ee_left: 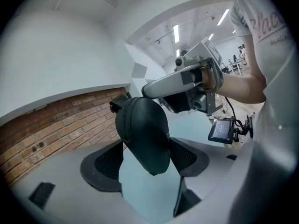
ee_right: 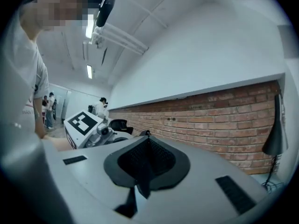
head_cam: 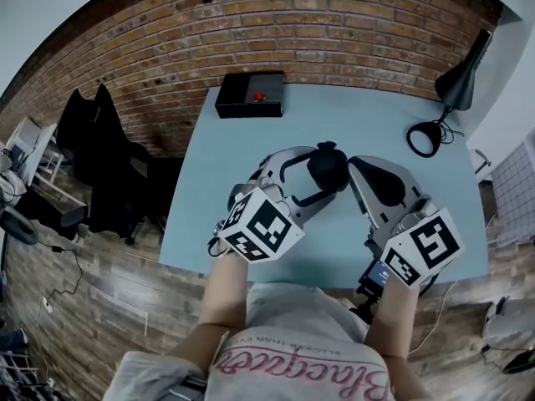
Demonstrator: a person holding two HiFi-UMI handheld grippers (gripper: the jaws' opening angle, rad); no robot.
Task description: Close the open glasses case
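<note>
The black glasses case looks zipped closed and hangs tilted above the light blue table, its lower tip off the surface. My left gripper stands open around it, one pad on each side, with the table visible between them. My right gripper is shut; in the left gripper view its fingertips meet the small tab at the case's far end. From the right gripper view the case is almost wholly hidden behind the closed jaws.
A black box with a small red thing on it sits at the table's far edge. A black desk lamp stands at the far right corner. A brick wall lies beyond the table, and dark chairs stand on the left.
</note>
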